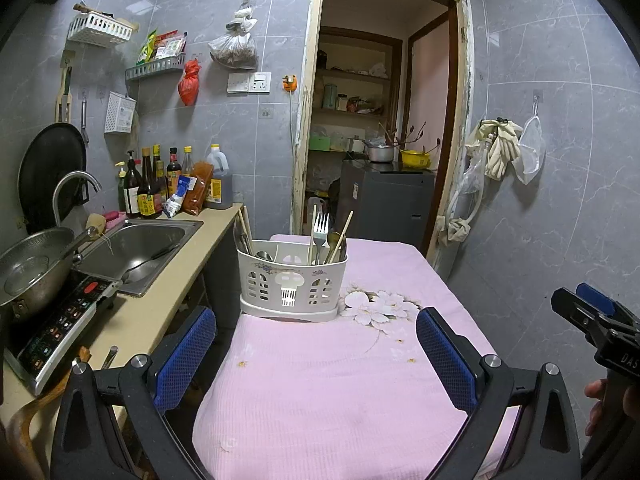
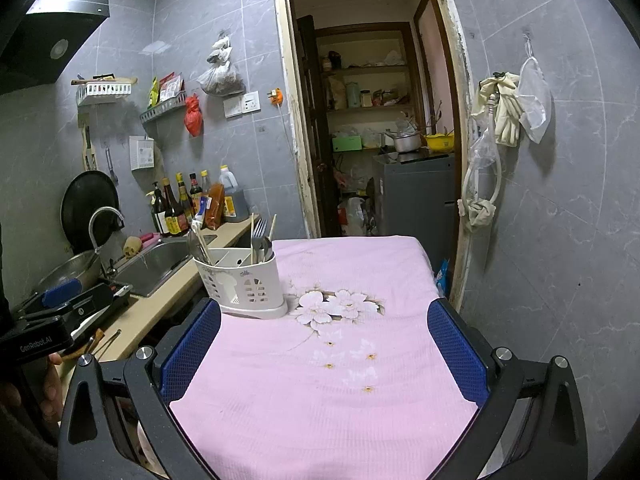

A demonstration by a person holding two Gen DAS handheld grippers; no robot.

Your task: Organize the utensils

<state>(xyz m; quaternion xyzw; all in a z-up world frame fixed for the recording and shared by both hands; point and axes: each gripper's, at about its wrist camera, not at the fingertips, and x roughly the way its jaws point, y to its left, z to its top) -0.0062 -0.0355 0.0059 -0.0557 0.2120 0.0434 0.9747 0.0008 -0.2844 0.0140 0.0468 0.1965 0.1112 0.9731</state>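
The white utensil caddy (image 1: 292,285) stands at the far left of the pink cloth (image 1: 320,380), holding a fork (image 1: 320,229), spoons and chopsticks upright, sorted by compartment. Left gripper (image 1: 316,356) and right gripper (image 2: 324,350) hover spread wide, empty, probably between moves; sink (image 1: 136,246) and doorway beyond

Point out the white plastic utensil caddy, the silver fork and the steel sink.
white plastic utensil caddy (image 1: 291,286), left wrist view, front wall.
silver fork (image 1: 321,225), left wrist view, on the tines.
steel sink (image 1: 136,246), left wrist view, on the basin's inside.
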